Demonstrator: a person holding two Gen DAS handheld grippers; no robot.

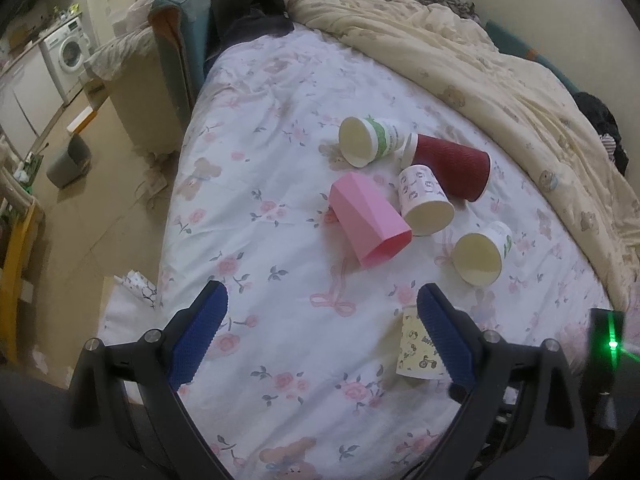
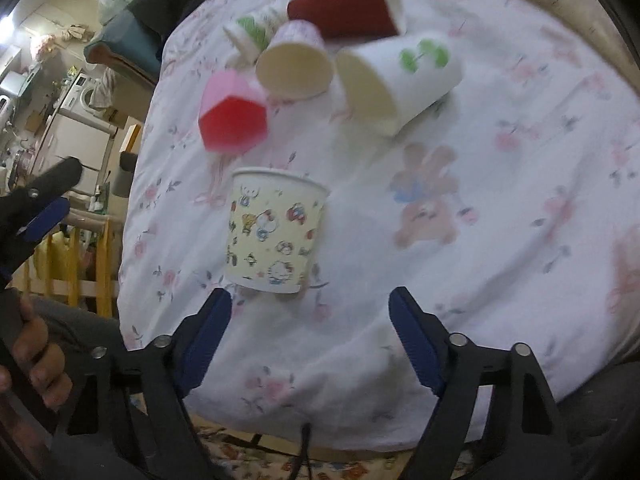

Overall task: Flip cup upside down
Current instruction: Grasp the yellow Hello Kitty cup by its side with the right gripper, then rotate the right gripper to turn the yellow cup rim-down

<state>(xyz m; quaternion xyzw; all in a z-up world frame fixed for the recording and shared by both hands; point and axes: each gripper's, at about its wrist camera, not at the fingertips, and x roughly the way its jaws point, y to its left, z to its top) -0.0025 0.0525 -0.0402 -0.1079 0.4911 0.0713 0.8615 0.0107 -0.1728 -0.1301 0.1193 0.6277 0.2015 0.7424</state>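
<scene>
One cartoon-printed cup stands on the floral bedsheet with its long axis vertical, its wider rim seemingly up though blur makes this uncertain, just ahead of the right gripper, whose jaws are spread wide, while the left gripper hovers equally spread.

— What is around the bed?

— A white sheet with pink flowers covers the mattress. A cream quilt is bunched along its far side, and dark clothing lies at the head end.

— And on the floor side?

— A washing machine stands against the wall, a grey bin is on the beige floor, and a yellow wooden frame is at the edge.
</scene>
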